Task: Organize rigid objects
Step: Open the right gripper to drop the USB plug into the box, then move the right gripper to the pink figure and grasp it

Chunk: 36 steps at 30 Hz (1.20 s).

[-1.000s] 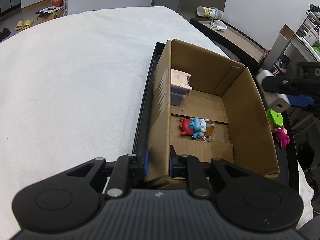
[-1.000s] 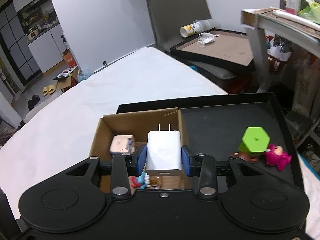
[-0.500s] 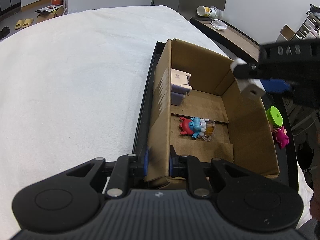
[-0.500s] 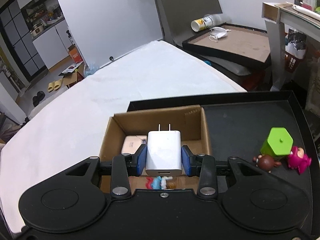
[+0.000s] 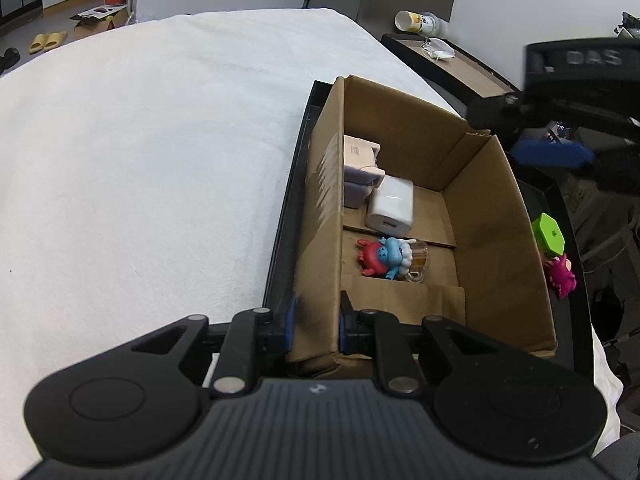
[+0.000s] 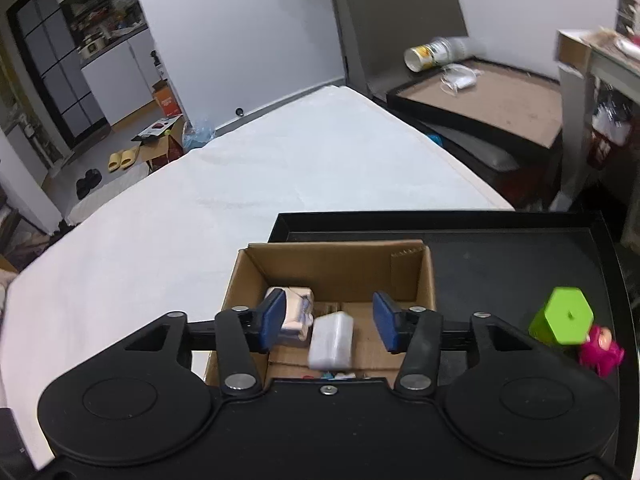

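open brown cardboard box is seen on the black tray, its near left wall pinched by the left gripper, jaws nearly closed on the cardboard. right gripper is held above the box; its jaws have just been opening and stand spread, touching nothing. white square charger plug is seen loose on the box floor, beside a pale small carton.

— Left gripper: state? 
— Your jaws pinch closed, angled downward.
— Right gripper?
— Your jaws have just been opening; pads apart, nothing pressed between them.
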### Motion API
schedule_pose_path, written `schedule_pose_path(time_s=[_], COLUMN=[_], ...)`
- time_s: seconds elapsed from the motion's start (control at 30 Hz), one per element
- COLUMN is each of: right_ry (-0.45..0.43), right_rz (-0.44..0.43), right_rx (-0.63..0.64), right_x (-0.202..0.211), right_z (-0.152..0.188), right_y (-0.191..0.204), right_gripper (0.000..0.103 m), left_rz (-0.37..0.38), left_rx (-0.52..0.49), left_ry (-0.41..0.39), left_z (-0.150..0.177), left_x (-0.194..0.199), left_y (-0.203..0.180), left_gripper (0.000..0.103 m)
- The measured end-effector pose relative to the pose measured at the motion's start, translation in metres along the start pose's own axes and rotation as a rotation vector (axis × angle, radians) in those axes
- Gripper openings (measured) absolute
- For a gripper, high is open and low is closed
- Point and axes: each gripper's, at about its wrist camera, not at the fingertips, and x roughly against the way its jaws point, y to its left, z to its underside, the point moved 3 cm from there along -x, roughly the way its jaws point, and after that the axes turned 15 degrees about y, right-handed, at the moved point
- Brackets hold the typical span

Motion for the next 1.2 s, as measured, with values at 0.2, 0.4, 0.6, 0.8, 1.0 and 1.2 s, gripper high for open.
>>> schedule_pose_path(time_s=[0.2,0.4,0.6,0.8,1.0,1.2], right_ry=[-0.007,0.010,0.015,0.013,0.007,0.005], right_rz=[0.000,0.034,0.085,0.108,0.131,0.175], right_rx=[-0.039,-0.049,-0.040,-0.089,-0.120,-0.149], right_x=[0.016,0.027,0.039,0.050,0.055,0.054], right_z=[0.010,0.025,0.035,0.044,0.053,0.061], right_y=[-0.014,-0.029,-0.052,-0.081,-0.103,-0.128], right_gripper=[0.075,0.078,0.079,0.080,0.082,0.082], left_rz=[-0.002,-0.001,-0.008,-0.003,-0.009,-0.009], left_rx=[-0.004,-0.001,-0.004,0.004,0.007,0.004], left_ry=[-0.004,-0.006,-0.012,-0.008,-0.010,-0.012], left_z=[0.000,0.001,0.002,0.002,0.001,0.002], left_x=[0.000,0.000,0.003,0.004,0.004,0.004], left_y=[0.000,0.001,-0.001,0.000,0.000,-0.001], left_gripper=[0.018,0.018,0.017,0.017,0.017,0.017])
